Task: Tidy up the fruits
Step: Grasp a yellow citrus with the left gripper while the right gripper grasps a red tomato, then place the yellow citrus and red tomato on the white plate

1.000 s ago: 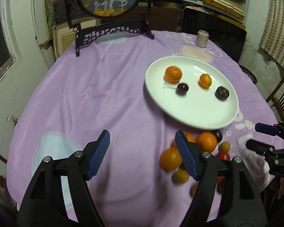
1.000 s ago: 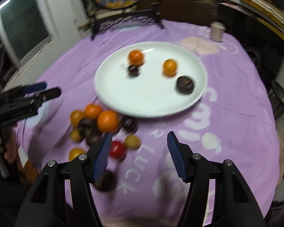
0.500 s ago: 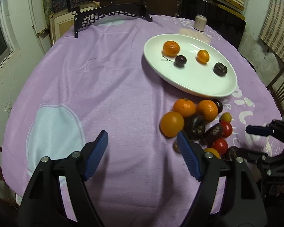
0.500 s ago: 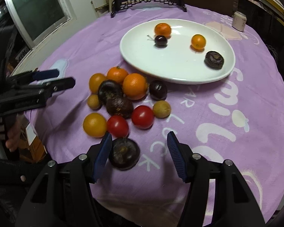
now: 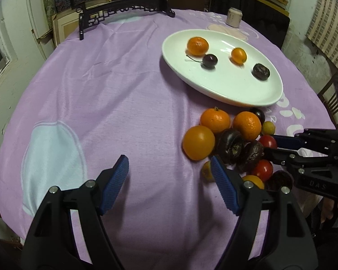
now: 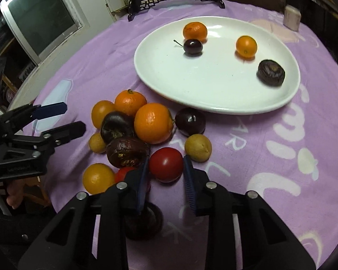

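Note:
A white plate [image 6: 214,94] [image 5: 225,90] holds a mandarin [image 6: 195,30], a dark cherry [image 6: 192,46], a small orange [image 6: 246,46] and a dark wrinkled fruit [image 6: 270,73]. In front of it lies a heap of several loose fruits: oranges [image 6: 153,122], dark fruits, yellow ones and red tomatoes. My right gripper [image 6: 165,176] has its jaws narrowed around a red tomato [image 6: 166,164], which sits on the cloth. My left gripper [image 5: 169,175] is open and empty above bare cloth left of the heap [image 5: 227,139].
The round table wears a purple cloth [image 5: 112,94]. A black carved stand [image 5: 124,13] and a small pale cup [image 5: 234,17] are at the far edge. A chair [image 5: 333,103] stands at the right.
Both grippers have moved down and closer to the heap. My right gripper's jaws have narrowed from wide open to close around the red tomato.

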`<state>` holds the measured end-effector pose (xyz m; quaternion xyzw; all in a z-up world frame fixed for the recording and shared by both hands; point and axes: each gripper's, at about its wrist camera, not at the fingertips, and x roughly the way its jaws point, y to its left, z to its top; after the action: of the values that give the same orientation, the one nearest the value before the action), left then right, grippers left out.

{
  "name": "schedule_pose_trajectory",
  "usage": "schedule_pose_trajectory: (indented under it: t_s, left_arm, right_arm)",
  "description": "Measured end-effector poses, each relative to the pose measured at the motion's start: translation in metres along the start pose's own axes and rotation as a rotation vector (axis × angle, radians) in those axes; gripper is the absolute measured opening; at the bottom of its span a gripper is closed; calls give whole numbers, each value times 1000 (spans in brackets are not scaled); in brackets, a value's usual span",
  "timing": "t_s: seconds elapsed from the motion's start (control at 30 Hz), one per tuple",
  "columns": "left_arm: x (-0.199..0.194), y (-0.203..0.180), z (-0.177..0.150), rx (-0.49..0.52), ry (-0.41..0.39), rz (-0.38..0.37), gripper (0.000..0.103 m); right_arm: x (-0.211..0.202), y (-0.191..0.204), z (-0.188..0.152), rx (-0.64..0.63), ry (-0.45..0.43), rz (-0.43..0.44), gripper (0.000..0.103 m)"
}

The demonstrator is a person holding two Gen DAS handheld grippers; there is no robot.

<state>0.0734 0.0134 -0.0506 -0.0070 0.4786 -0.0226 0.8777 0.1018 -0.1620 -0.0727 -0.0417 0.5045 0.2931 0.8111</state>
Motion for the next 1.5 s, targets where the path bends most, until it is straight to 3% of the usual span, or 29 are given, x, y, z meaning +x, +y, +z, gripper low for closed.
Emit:
schedule_pose_trajectory:
  t_s: [0.33,0.4,0.43,0.47,0.5,0.67,0.93,1.23,1.5]
  left_arm:
    - [25,-6,13,8,43,-32,75]
    - [33,-9,17,9,68,-90,51]
    - [39,-11,19,-3,89,-134,47]
    - [41,-13,21,2,81,-127,45]
    - [41,-18,22,21,75,-110,36]
    - [36,-20,22,2,67,-107,34]
    - [-7,-41,52,85,-80,-74,34]
    - [46,-71,143,100,-85,-52,34]
    - [83,-74,176,74,-51,-55,34]
  right_arm:
    - [-35,-25,-13,68,-51,-42,31]
    - [-34,-25,-15,77,-46,-23,31]
    - [-34,-24,-14,76,-45,-19,31]
    - [-33,-24,-14,73,-46,-16,31]
    - [-34,-22,-13,69,-48,-12,31]
    - [-39,-22,-12,58,-62,-24,31]
    - [-52,-30,9,44,-115,-57,31]
    - [-44,-56,80,44,-187,-178,30]
    - [-7,-70,113,42,-130,-190,30]
